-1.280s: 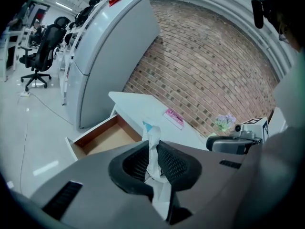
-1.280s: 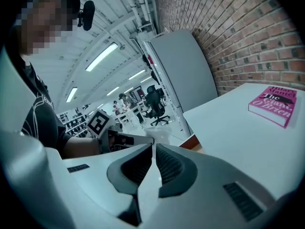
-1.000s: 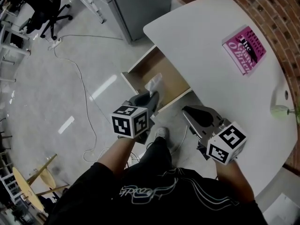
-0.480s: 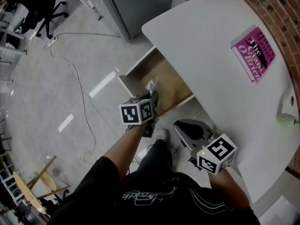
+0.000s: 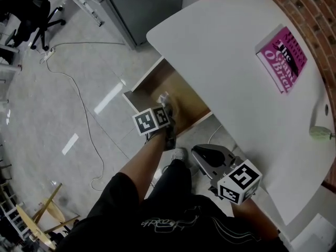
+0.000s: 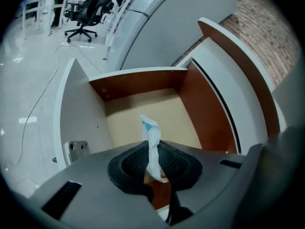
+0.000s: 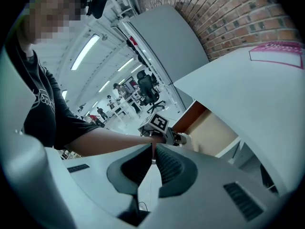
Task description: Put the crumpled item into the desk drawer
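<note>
Currently held: crumpled item [image 6: 151,144] was pinched upright between the left gripper's [image 6: 153,168] fingers.
Item's place: it hung over the open drawer [image 6: 181,113], not lying inside.
Right gripper [image 7: 153,162]: fingers were clenched together, empty, beside the table [image 5: 231,62].

Light: bright, even indoor light from overhead.
Source: ceiling strip lights [image 7: 86,51], upper left of the right gripper view.
Glare: white streaks on the floor [image 5: 107,96], left of the head view.
Shadow: soft, along the drawer [image 5: 181,91] beneath the desk edge.
Distortion: both gripper views bulge, with black corners.
Blur: the left gripper [image 5: 169,112] is slightly smeared in the head view.
</note>
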`<action>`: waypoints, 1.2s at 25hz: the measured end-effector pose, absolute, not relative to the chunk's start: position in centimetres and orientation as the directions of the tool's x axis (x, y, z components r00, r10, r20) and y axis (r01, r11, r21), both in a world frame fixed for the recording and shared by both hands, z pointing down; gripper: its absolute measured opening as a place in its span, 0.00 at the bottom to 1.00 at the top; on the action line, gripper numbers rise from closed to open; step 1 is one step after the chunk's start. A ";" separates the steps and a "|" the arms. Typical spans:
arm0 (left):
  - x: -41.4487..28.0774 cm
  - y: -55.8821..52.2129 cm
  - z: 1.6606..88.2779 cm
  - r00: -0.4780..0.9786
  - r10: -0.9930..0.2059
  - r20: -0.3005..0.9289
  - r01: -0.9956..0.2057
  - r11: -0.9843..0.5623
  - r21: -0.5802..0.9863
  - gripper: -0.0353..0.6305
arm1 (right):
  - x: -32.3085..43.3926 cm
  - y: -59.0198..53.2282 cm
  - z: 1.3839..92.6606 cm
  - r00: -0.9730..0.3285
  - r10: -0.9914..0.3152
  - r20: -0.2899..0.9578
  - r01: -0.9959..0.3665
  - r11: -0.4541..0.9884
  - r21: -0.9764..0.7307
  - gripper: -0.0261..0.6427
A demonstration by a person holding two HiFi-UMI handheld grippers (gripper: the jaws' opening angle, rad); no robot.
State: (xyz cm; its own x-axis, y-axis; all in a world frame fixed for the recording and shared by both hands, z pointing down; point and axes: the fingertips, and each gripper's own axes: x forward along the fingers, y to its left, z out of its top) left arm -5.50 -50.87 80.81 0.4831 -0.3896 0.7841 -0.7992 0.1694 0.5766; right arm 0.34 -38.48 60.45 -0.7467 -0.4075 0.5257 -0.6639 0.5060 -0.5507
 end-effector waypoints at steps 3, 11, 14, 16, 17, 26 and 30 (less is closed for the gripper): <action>-6.0 -50.8 82.6 0.434 -0.353 0.829 -0.806 0.258 0.532 0.14 | 0.5 -38.3 61.4 -0.744 -0.402 0.533 -0.667 0.489 -0.563 0.12; -5.9 -51.0 84.9 0.439 -0.322 0.839 -0.793 0.301 0.530 0.21 | 0.1 -38.8 63.7 -0.756 -0.375 0.537 -0.655 0.456 -0.603 0.12; -5.7 -51.5 84.8 0.453 -0.340 0.824 -0.778 0.301 0.551 0.31 | 0.1 -39.1 63.8 -0.760 -0.375 0.531 -0.650 0.455 -0.608 0.12; -5.6 -51.7 84.6 0.467 -0.349 0.812 -0.760 0.310 0.571 0.36 | 0.0 -39.1 63.8 -0.765 -0.372 0.527 -0.644 0.457 -0.613 0.12; -5.4 -51.7 84.4 0.478 -0.353 0.804 -0.748 0.316 0.584 0.38 | 0.0 -39.1 63.8 -0.765 -0.370 0.527 -0.644 0.456 -0.614 0.12; -4.4 -51.1 80.5 0.564 -0.414 0.715 -0.669 0.279 0.689 0.43 | 0.1 -39.0 62.7 -0.778 -0.385 0.496 -0.628 0.447 -0.637 0.12; -4.2 -49.7 77.0 0.635 -0.417 0.651 -0.646 0.176 0.743 0.43 | -0.3 -38.3 61.2 -0.792 -0.389 0.470 -0.610 0.481 -0.630 0.12</action>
